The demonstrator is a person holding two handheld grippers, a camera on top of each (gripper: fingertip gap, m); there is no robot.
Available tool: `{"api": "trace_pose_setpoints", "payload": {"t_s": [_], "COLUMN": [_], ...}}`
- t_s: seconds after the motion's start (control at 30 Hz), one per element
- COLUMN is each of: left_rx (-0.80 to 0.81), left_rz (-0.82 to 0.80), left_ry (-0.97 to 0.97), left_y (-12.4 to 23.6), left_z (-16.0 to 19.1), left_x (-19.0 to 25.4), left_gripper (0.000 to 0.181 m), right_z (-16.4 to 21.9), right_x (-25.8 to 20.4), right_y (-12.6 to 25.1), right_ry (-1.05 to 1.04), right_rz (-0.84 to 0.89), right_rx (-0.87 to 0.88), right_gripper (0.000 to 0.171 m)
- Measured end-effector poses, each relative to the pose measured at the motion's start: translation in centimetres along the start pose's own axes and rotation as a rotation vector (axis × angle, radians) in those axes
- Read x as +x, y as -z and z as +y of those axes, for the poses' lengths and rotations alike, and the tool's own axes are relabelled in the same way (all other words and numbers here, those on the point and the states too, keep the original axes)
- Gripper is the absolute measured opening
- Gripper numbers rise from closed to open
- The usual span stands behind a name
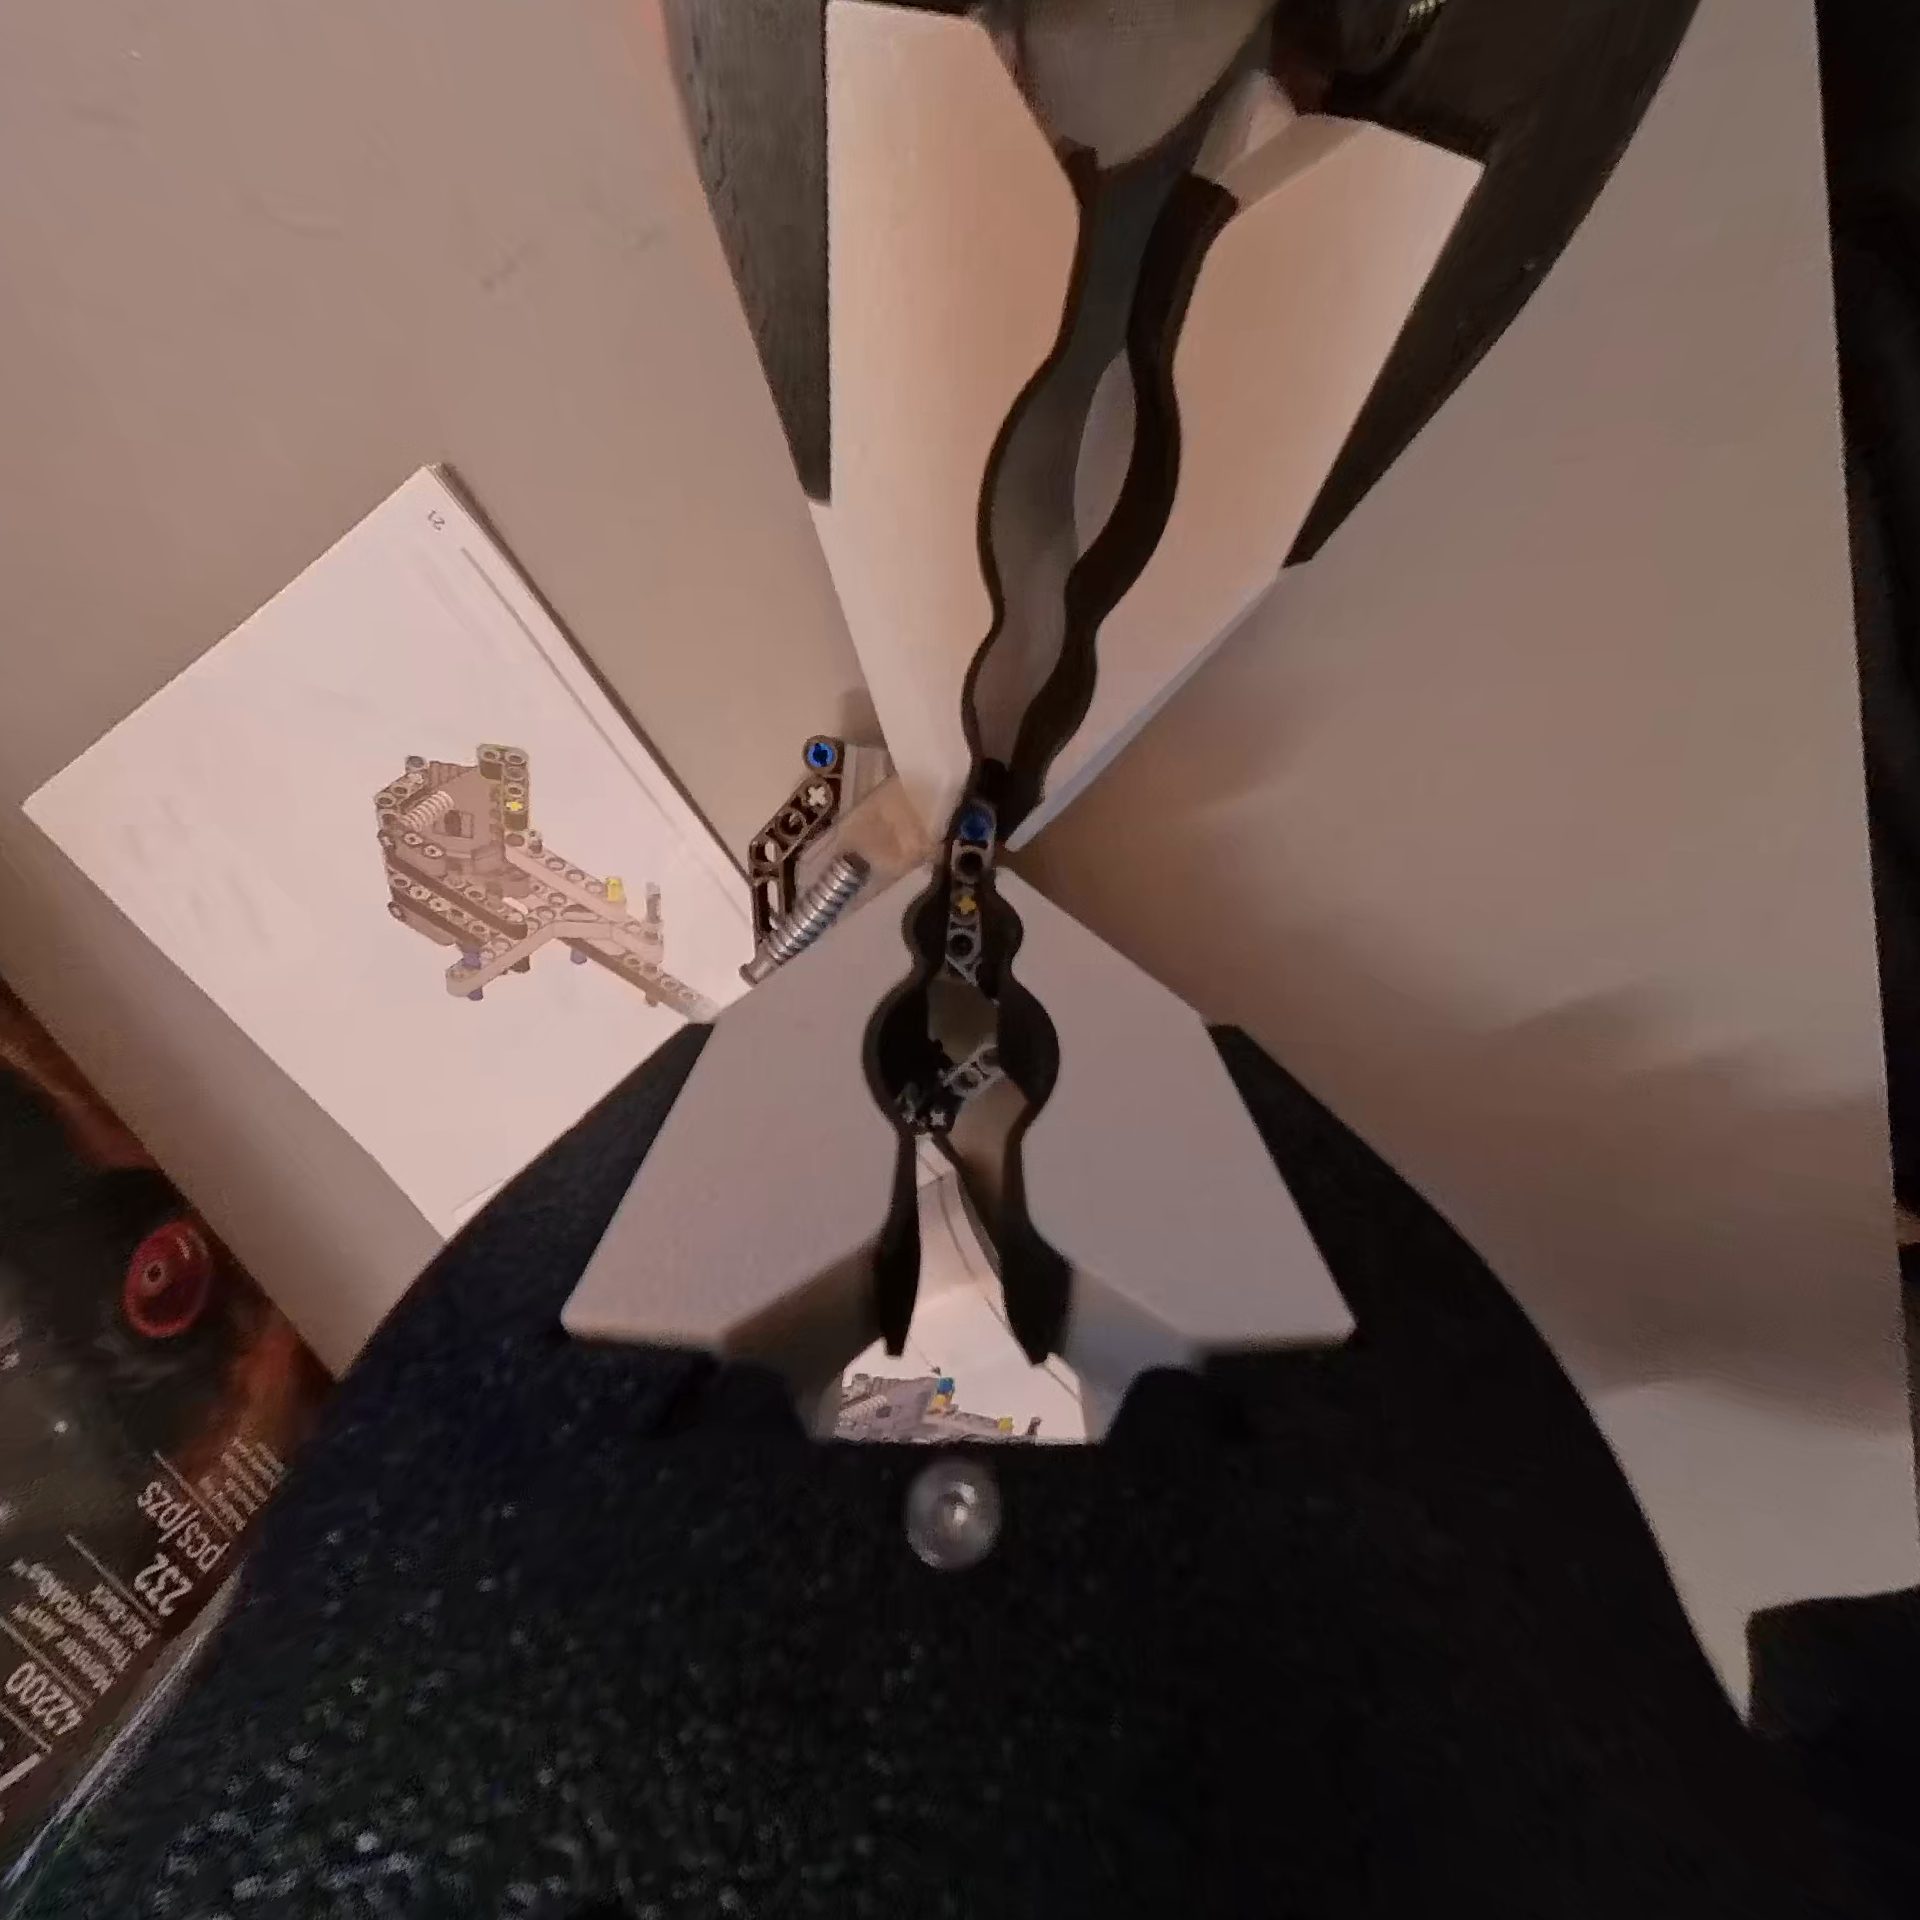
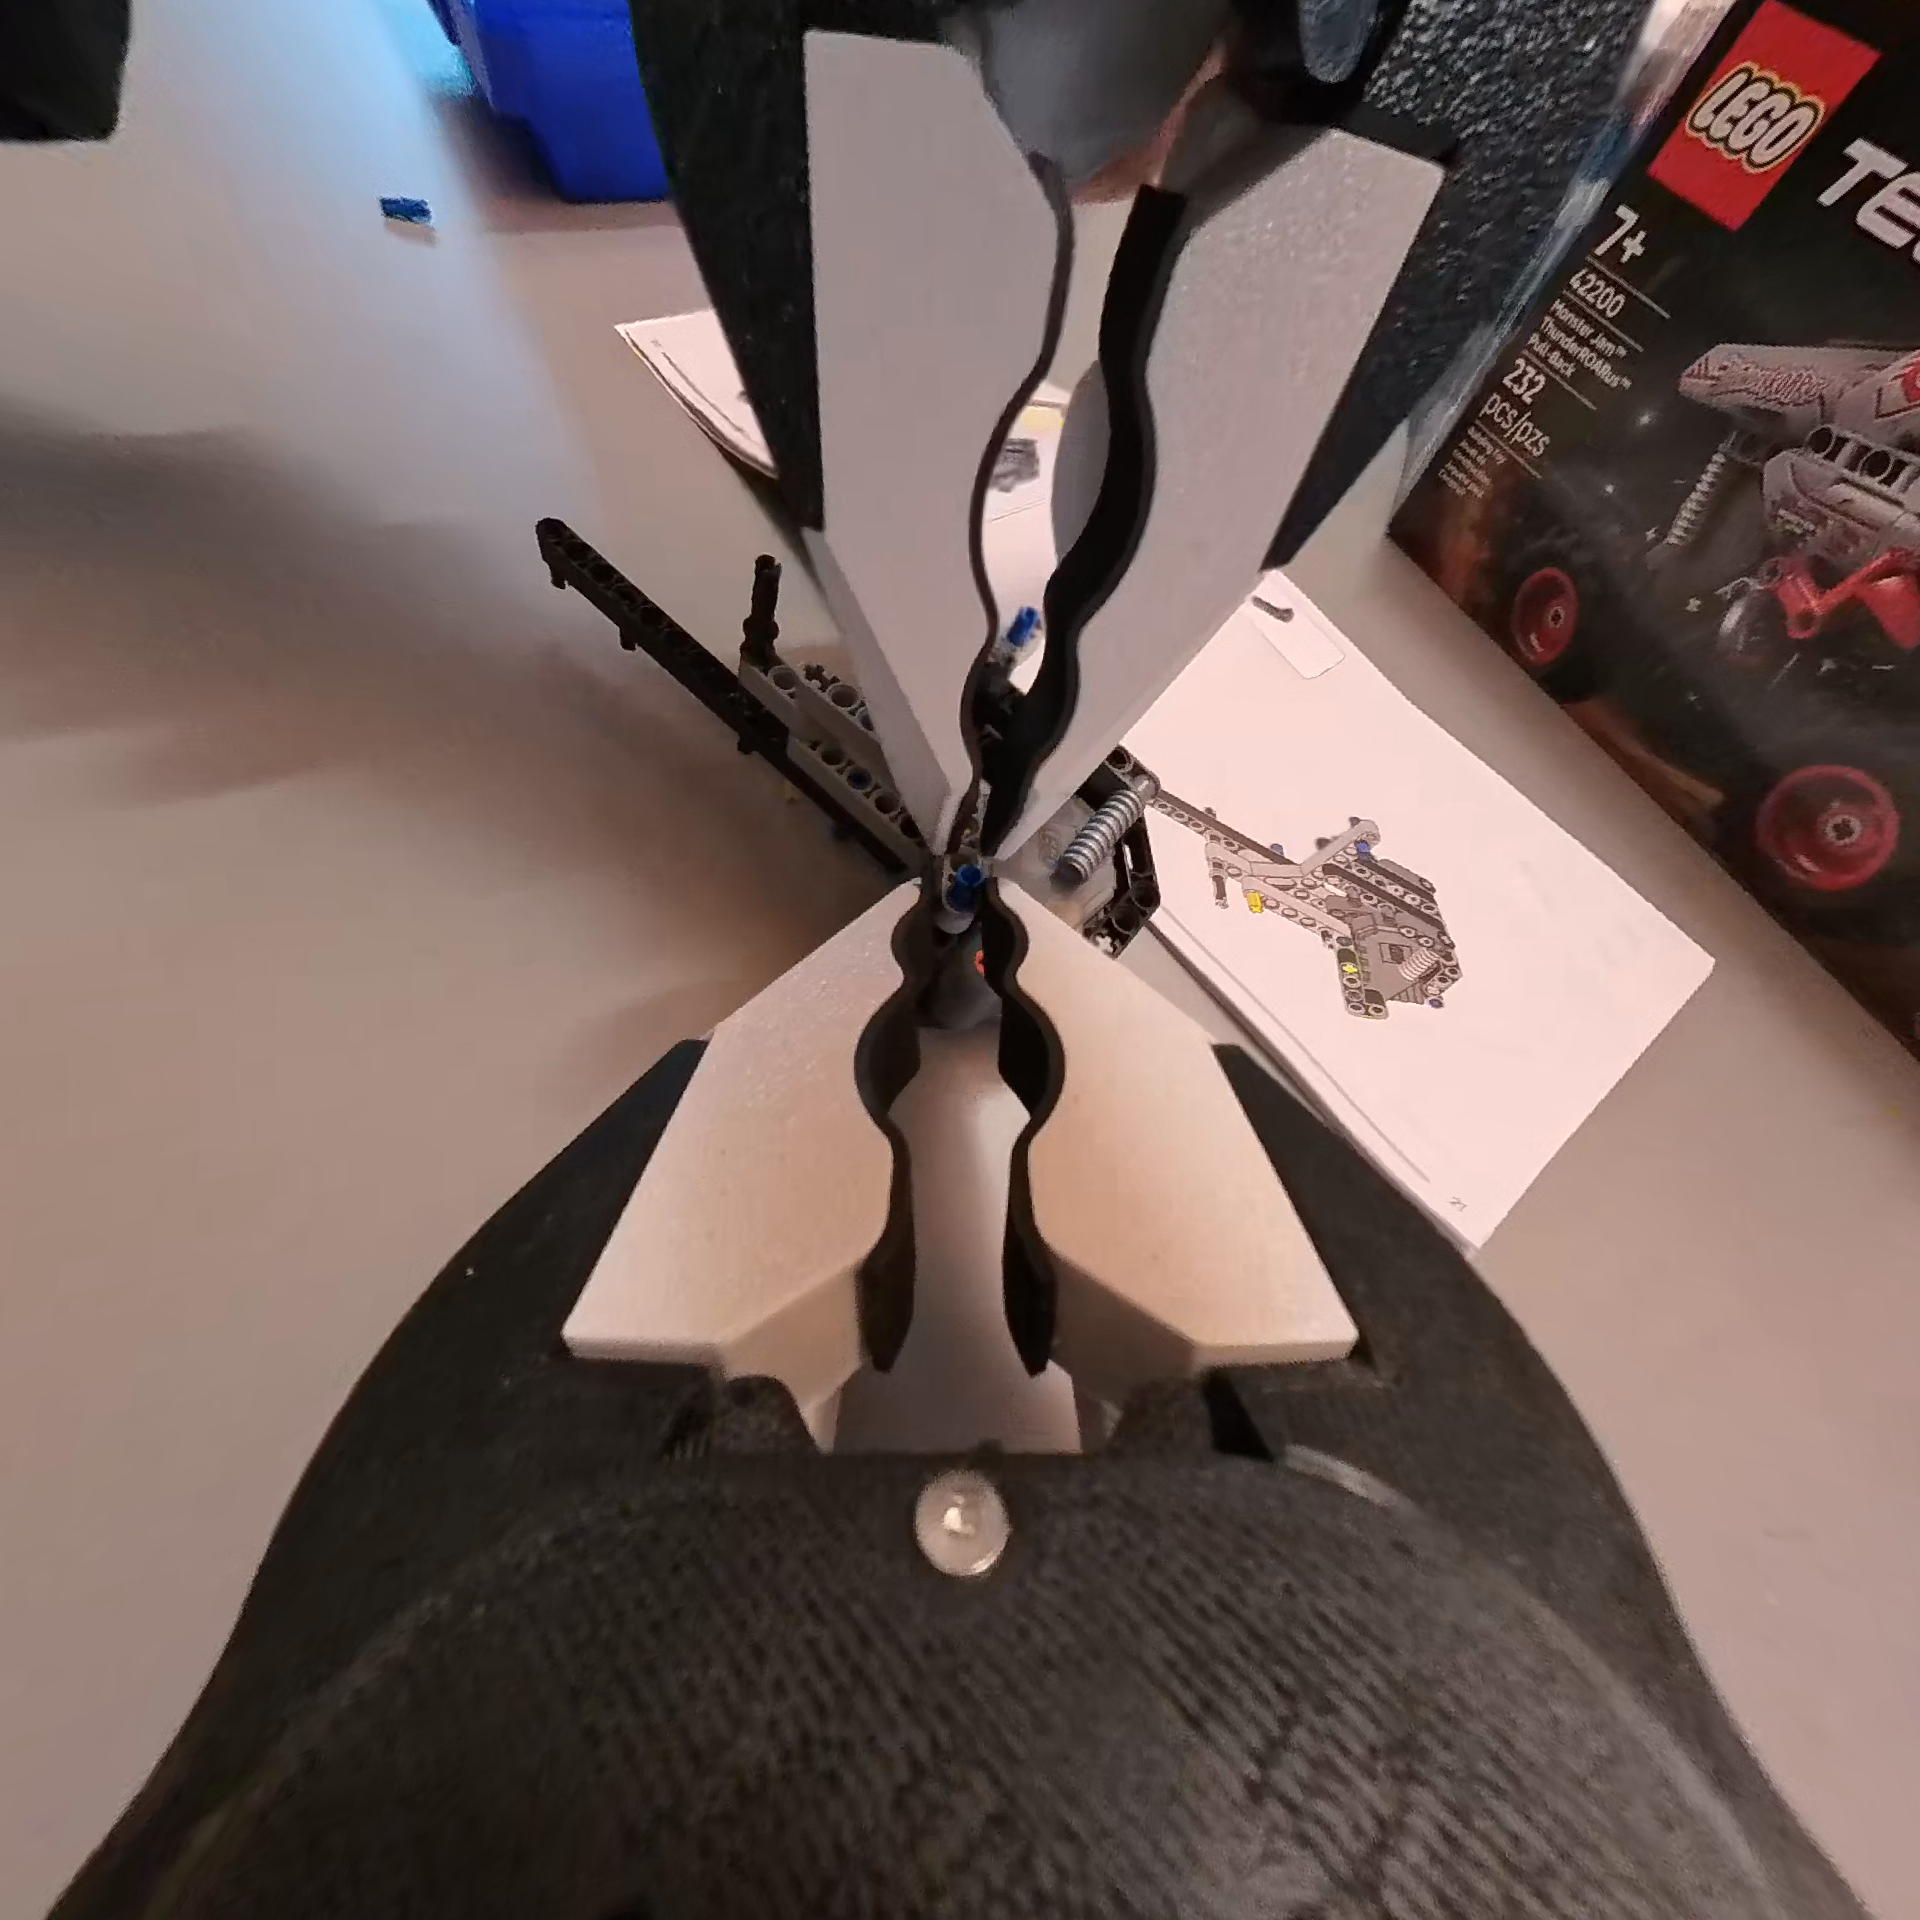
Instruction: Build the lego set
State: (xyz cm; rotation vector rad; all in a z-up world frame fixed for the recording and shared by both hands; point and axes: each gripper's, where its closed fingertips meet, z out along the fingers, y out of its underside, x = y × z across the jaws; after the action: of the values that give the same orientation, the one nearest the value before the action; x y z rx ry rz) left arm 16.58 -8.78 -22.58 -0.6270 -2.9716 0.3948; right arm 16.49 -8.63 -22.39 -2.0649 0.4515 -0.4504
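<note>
A partly built lego assembly is held between both grippers above the table. In the left wrist view my left gripper [image 1: 961,883] is shut on its grey beam [image 1: 966,925], which has a blue pin [image 1: 974,827] at the far end. A black bent beam [image 1: 795,831] and a spring [image 1: 816,920] stick out to the left. My right gripper [image 1: 987,795] comes from the top and meets it tip to tip. In the right wrist view my right gripper [image 2: 961,896] is shut at the blue pin [image 2: 968,871]. The long black beam [image 2: 644,623], grey beams [image 2: 821,717] and the spring [image 2: 1099,831] show behind it, beside the left gripper [image 2: 974,821].
The open instruction booklet [image 1: 343,831] [image 2: 1403,987] lies on the beige table [image 2: 312,1039]. The lego box [image 2: 1714,520] [image 1: 94,1403] stands beside it. A blue bin [image 2: 561,94] and a small blue piece [image 2: 405,208] sit at the far side. Both grippers' tips are close together, under 4 cm apart. The small blue piece [image 2: 405,208] is about equally far from each gripper, around 35 cm.
</note>
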Motion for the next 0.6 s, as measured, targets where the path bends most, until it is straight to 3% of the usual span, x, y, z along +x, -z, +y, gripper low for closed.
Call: {"api": "trace_pose_setpoints", "payload": {"t_s": [0.37, 0.6], "left_rx": [-0.093, -0.014], "left_rz": [-0.070, -0.054], "left_ry": [-0.061, 0.020], "left_y": [-0.13, -0.29], "left_z": [0.30, 0.36], "left_x": [-0.02, 0.11], "left_gripper": [0.002, 0.002], "right_z": [0.22, 0.27], "right_x": [-0.03, -0.20], "right_y": [-0.33, -0.46], "right_ry": [-0.021, -0.045], "right_rz": [0.006, 0.023], "right_rx": [-0.056, -0.004], "right_gripper": [0.006, 0.006]}}
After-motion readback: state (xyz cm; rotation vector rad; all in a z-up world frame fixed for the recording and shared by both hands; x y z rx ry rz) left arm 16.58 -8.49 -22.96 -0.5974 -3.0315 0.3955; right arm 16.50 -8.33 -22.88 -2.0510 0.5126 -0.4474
